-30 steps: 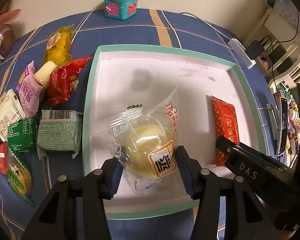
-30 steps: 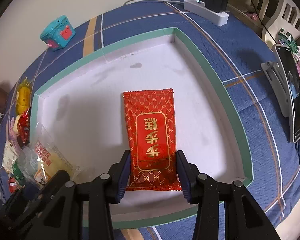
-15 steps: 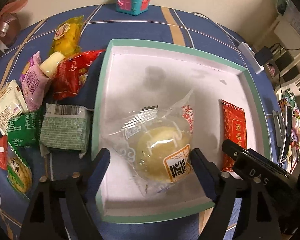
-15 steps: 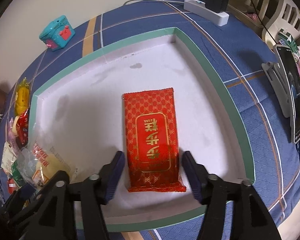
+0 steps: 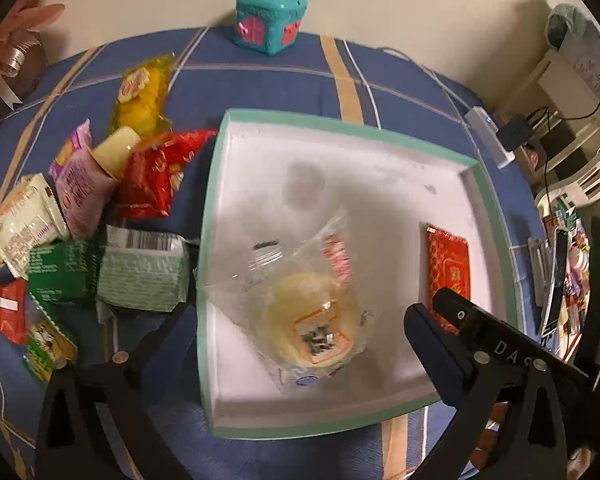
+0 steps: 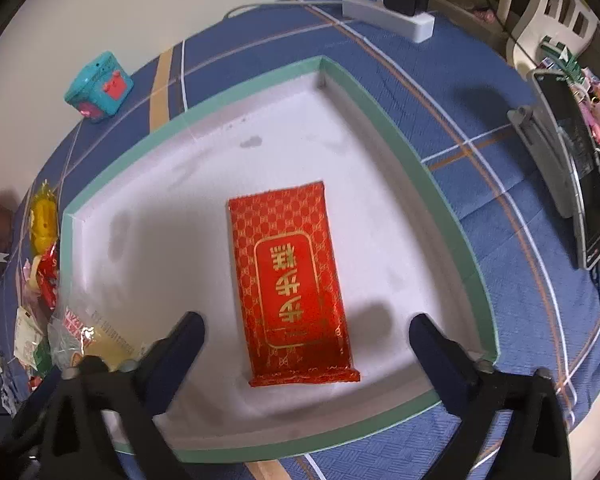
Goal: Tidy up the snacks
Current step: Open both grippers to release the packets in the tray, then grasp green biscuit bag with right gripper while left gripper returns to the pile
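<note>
A white tray with a teal rim (image 5: 216,184) (image 6: 384,120) lies on the blue cloth. A clear-wrapped yellow bun (image 5: 312,320) lies in the tray's near left part; it also shows in the right wrist view (image 6: 100,344). A red gold-printed packet (image 6: 292,292) (image 5: 448,264) lies flat in the tray's right part. My left gripper (image 5: 300,336) is open wide above the bun, apart from it. My right gripper (image 6: 306,340) is open wide over the red packet's near end, apart from it.
Several loose snack packs lie left of the tray: a yellow one (image 5: 142,96), a red one (image 5: 156,172), a pink one (image 5: 80,184), a green one (image 5: 142,268). A teal toy box (image 5: 270,20) stands at the back. A power strip (image 6: 388,16) and phone on a stand (image 6: 576,172) are at the right.
Both grippers opened and let go: the left released the bun, the right released the red packet. Both have drawn back and up a little.
</note>
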